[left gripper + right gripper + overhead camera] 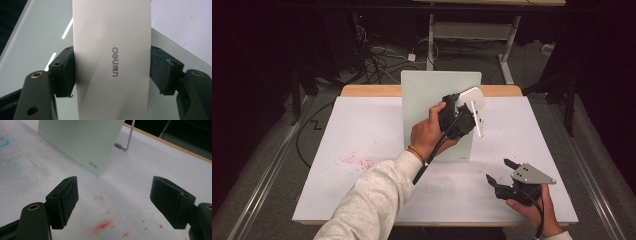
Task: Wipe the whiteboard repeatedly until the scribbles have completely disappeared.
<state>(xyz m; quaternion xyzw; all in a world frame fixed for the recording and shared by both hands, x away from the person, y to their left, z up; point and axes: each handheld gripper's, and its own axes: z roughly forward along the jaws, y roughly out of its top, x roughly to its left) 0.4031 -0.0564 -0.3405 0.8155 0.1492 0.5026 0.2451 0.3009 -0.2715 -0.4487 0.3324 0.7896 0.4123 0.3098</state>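
Firmly clamped in the left gripper (467, 107): a white eraser (112, 60) printed "deli" plus two Chinese characters in grey.

Held against the pale green glass board (427, 100) standing upright mid-worktop (362, 125), pads (66, 72) pressing both long edges. Same small "deli" mark at the board's lower corner, seen from the right gripper view. Right gripper (499, 172) resting low at the near right, jaws spread wide over red marker specks (105, 225), holding nothing.

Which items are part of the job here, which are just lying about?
In the job:
- white eraser, clamped in left tongs
- glass board, propped up

Lying about:
- red crumbs on table
- right tongs, open, idle
- cables on floor
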